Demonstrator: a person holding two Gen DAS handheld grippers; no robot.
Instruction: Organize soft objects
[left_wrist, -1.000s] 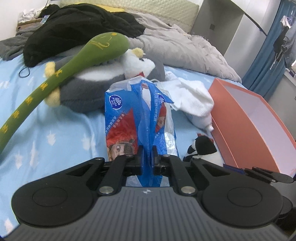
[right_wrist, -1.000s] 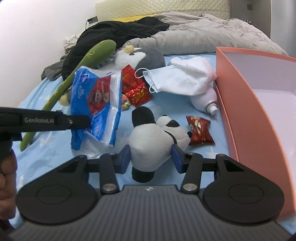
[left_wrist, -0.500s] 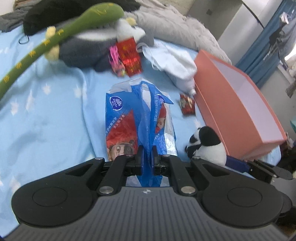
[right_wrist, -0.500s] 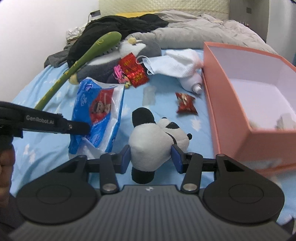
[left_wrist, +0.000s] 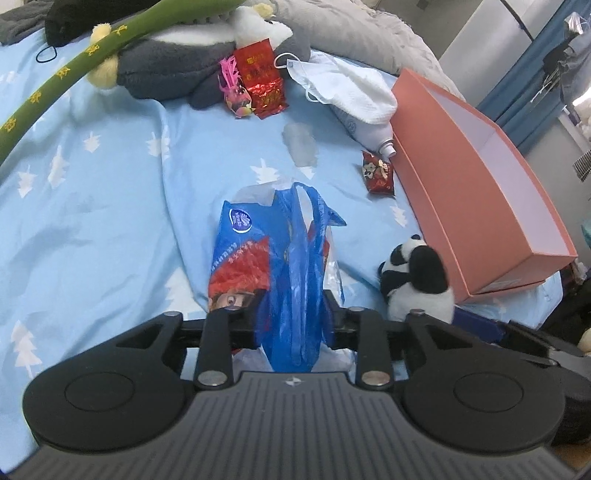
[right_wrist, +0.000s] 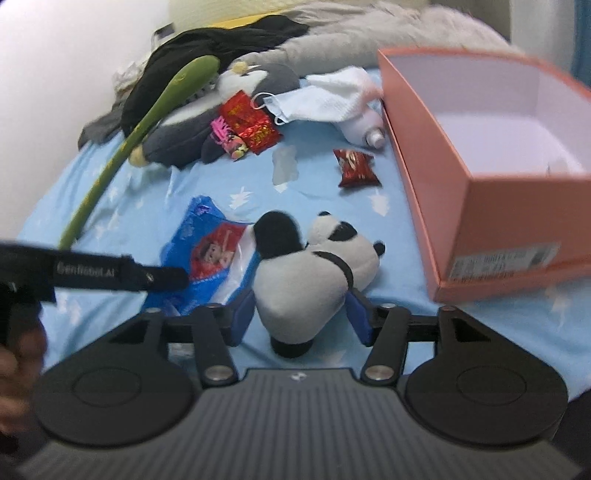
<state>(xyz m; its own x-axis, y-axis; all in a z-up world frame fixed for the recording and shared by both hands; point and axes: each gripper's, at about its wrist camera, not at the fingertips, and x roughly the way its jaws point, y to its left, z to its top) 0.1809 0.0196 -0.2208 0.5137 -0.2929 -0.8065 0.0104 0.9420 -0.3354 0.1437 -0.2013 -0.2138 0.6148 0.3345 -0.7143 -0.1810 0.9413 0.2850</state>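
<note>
Blue star-print bedsheet, cluttered with soft things.

Left gripper: jaws opening, the blue plastic bag lying between them on the sheet. The pads look just clear of the bag's blue handle, though the crumpled plastic makes that hard to be sure of.

Right gripper: jaws opening too, the panda plush sitting between the blue pads. Right-wrist view is motion-blurred; a gap seems to show on both sides of the toy.

From the left wrist view, panda at 3 o'clock of the bag, just beside it. Orange box at 2 o'clock, open top, pale inside, near the panda. Small red snack packet at 1 o'clock, close to the box wall. White bottle under a white cloth just beyond it, face mask alongside.

At 12 o'clock, well apart: red foil packet and a pink trinket against a grey penguin plush. Long green plush runs across 10 to 11 o'clock, lying over the penguin
</note>
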